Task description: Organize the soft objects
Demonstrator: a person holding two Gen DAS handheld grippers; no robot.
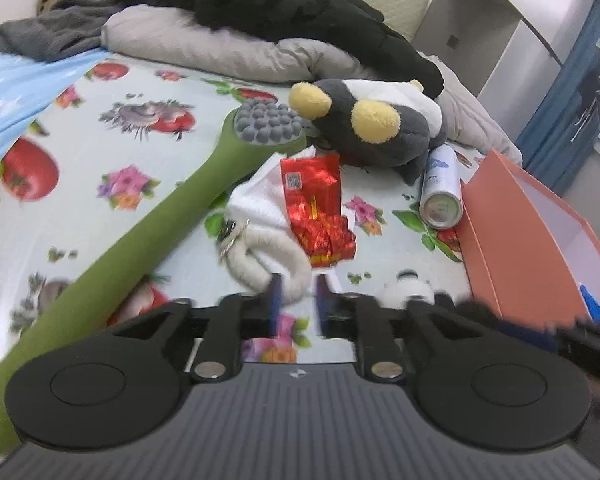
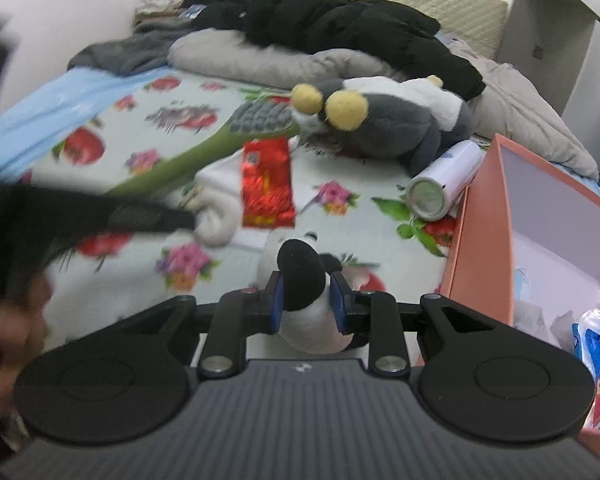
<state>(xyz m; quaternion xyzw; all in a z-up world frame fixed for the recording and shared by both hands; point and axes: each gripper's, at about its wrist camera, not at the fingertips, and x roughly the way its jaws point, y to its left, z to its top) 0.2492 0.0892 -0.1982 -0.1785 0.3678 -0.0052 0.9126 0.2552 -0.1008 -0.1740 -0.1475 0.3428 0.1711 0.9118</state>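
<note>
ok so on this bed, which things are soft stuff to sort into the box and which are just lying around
Part of the job:
- small panda plush, clamped in the right gripper
- grey and white plush
- white fluffy keyring, just ahead of the open left gripper
- orange box

Probably just lying about:
- green massage stick
- red foil packet
- spray can
- black jacket

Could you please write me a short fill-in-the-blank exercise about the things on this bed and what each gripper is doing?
1. The right gripper is shut on a small plush ____.
2. The red foil packet lies on a ____ cloth.
3. The spray can lies beside the ____ box.
4. The massage stick has a ____ handle.

Missing words: panda; white; orange; green
</note>
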